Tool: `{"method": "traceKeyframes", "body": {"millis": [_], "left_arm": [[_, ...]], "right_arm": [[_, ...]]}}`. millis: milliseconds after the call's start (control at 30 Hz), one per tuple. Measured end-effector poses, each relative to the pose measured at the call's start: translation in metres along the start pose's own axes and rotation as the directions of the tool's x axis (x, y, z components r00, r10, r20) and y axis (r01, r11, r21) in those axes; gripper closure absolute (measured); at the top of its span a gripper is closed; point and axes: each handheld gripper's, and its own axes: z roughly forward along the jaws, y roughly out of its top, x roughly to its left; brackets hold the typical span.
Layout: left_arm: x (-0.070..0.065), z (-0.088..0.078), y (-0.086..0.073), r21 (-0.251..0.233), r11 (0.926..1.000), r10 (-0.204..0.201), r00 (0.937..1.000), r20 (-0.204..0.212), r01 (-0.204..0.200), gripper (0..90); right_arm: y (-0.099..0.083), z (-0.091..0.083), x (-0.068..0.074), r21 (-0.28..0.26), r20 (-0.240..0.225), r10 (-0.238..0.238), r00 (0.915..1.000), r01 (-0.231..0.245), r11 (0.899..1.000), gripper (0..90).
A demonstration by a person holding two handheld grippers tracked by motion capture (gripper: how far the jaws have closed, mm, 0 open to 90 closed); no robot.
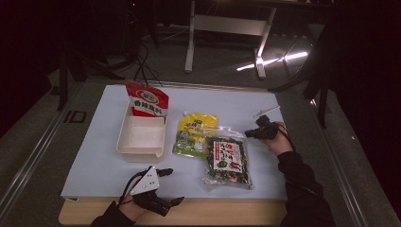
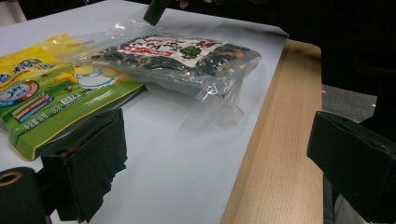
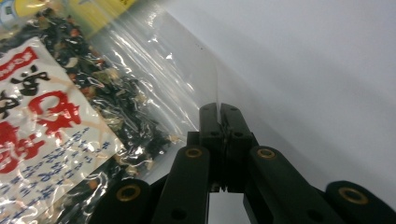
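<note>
Dim room, wooden worktop point(image 1: 227, 215) covered by a white sheet point(image 1: 94, 156). Right tongs point(image 3: 219, 112) pinched shut on the clear top edge of the seaweed bag point(image 3: 70, 107), jaws together with the plastic film between them; in the high view the right tongs point(image 1: 251, 134) sit at the bag's far right corner, right hand point(image 1: 279, 142) behind them. Seaweed bag point(image 1: 228, 161) lies flat on the sheet, right of centre, its left edge overlapping the yellow-green pouch point(image 1: 193, 135). Left tongs point(image 1: 172, 187) wide open, holding nothing, low at the near edge of the worktop, left of the bag and apart from it; the left gripper view shows the black pads point(image 2: 93, 158) spread with bare sheet and wood between them. White tray point(image 1: 142, 137) left of the pouch, a red-and-white packet point(image 1: 147, 100) leaning at its far end. Metal frame legs point(image 1: 227, 28) on the floor beyond.
</note>
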Motion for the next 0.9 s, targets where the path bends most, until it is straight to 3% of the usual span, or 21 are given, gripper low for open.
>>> {"method": "traceKeyframes", "body": {"millis": [433,733,900], "left_arm": [[0.001,0.000,0.001,-0.004,1.0000,-0.003,1.0000,-0.002,0.003,5.7],[0.003,0.000,0.005,0.000,1.0000,-0.009,0.9998,-0.016,0.009,5.7],[0.003,-0.001,0.010,-0.036,0.9990,-0.028,0.9996,-0.001,0.028,5.7]], "right_arm": [[0.013,-0.035,0.021,-0.083,0.055,-0.087,0.9947,0.091,0.992,89.6],[0.024,-0.064,0.048,-0.156,0.071,-0.178,0.9814,0.188,0.970,89.6],[0.026,-0.079,0.062,-0.192,0.073,-0.221,0.9726,0.231,0.954,89.6]]}}
